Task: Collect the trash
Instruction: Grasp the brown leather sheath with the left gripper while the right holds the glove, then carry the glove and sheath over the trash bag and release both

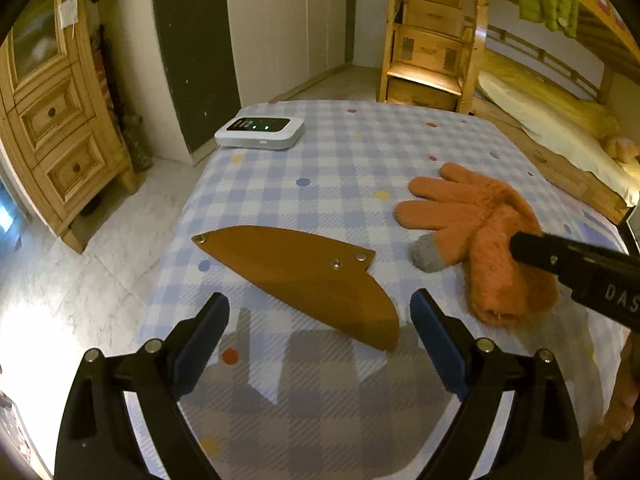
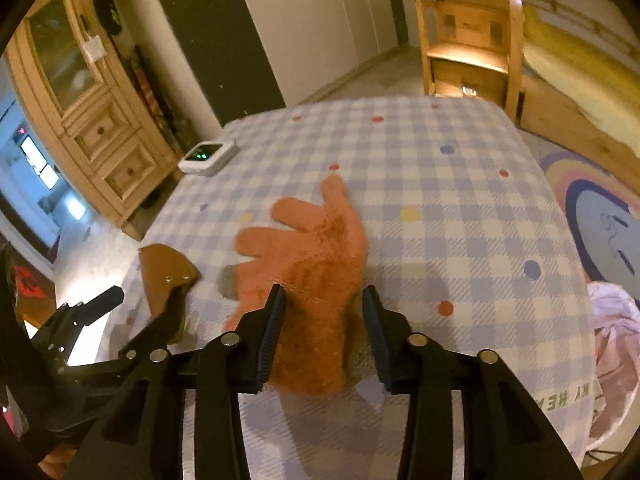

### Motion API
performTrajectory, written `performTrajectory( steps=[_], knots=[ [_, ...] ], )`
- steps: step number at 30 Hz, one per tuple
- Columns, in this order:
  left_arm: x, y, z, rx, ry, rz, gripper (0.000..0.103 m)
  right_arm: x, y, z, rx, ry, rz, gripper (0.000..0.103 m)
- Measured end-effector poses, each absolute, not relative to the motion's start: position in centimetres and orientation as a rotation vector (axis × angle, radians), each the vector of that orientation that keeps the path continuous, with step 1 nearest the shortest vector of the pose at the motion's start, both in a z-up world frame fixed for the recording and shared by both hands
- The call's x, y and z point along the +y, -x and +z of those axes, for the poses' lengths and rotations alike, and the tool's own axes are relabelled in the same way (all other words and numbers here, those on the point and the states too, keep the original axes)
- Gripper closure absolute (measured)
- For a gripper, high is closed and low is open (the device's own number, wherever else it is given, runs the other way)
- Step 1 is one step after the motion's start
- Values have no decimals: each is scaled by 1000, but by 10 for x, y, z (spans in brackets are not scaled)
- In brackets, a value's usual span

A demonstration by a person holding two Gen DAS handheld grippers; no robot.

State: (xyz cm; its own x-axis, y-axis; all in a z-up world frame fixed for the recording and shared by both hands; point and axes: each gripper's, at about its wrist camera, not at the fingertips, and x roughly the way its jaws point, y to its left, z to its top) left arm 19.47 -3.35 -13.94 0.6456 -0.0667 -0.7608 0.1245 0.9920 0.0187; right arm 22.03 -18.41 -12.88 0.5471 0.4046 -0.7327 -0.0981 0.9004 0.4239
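Right now the right gripper [image 2: 323, 332] straddles the cuff of the orange glove [image 2: 316, 280], jaws half open, perhaps just touching it. The left gripper [image 1: 320, 344] gapes empty before the brown sheath [image 1: 304, 276], glove at two o'clock. Closing early could pinch the tablecloth [image 2: 440, 200].

Left wrist view: looking forward and down from just above the near edge of the blue-and-white checked worktop [image 1: 360, 152], between the spread fingers of the left claw [image 1: 320, 320], close over a brown leather curved sheath [image 1: 304, 276]. Right wrist view: same direction, set further right, low and very close over a fuzzy orange knitted glove [image 2: 316, 264] framed by the right claw [image 2: 324, 320]. Shared by both: worktop, sheath, glove, white flat device with green lights [image 1: 260, 131], pine drawer cabinet [image 1: 56, 128], wooden bunk-bed steps [image 1: 432, 40].
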Motion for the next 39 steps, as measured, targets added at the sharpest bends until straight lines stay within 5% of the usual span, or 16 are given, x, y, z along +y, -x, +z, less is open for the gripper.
performTrajectory(
  steps=[1, 10, 21, 26, 29, 31, 33, 39],
  knots=[
    [-34, -196, -140, 863, -71, -104, 22, -185, -218, -128, 942, -354, 296, 93],
    [-36, -193, -146, 876, -97, -131, 69, -224, -185, -106, 780, -352, 138, 96],
    [-72, -178, -142, 814, -213, -315, 96, -253, -179, -103, 758, -401, 113, 96],
    [-66, -166, -142, 820, -250, -324, 95, -248, -181, -101, 759, -399, 122, 96],
    [-53, -163, -140, 818, -232, -300, 73, -245, -182, -101, 759, -400, 132, 96],
    [-48, -159, -136, 806, -217, -306, 49, -243, -182, -101, 759, -398, 134, 96],
    [-45, -156, -134, 801, -203, -320, 39, -243, -183, -101, 760, -398, 133, 96],
    [-59, -159, -132, 796, -186, -352, 32, -247, -179, -97, 725, -417, 111, 96]
  ],
)
